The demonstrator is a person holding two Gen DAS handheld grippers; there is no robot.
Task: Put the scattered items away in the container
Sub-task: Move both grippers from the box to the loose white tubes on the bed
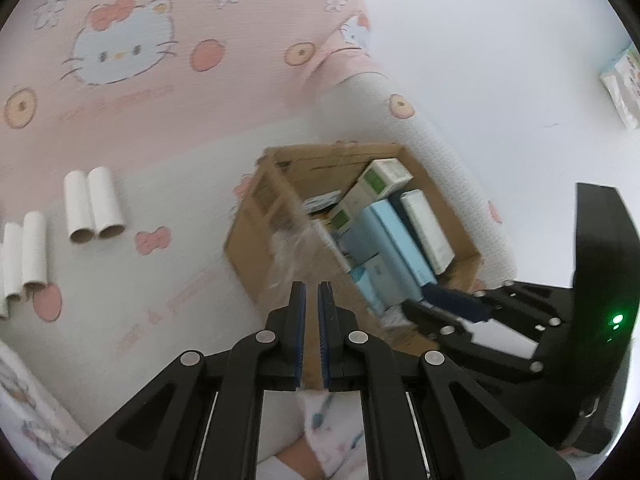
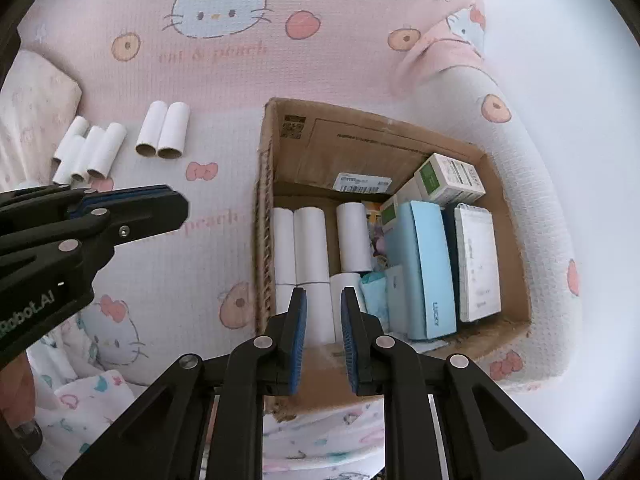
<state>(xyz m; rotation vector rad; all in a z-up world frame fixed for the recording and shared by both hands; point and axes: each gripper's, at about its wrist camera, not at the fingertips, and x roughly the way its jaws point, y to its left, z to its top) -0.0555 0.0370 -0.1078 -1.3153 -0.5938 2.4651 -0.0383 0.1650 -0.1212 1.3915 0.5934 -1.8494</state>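
Right wrist view: we judge the paper tubes light, crushable, best pinched mid-length; right gripper spread, empty; left gripper nearly closed, empty.

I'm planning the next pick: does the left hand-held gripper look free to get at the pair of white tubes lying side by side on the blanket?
Probably yes. The left hand-held gripper holds nothing, and only bare blanket separates it from the pair of white tubes.
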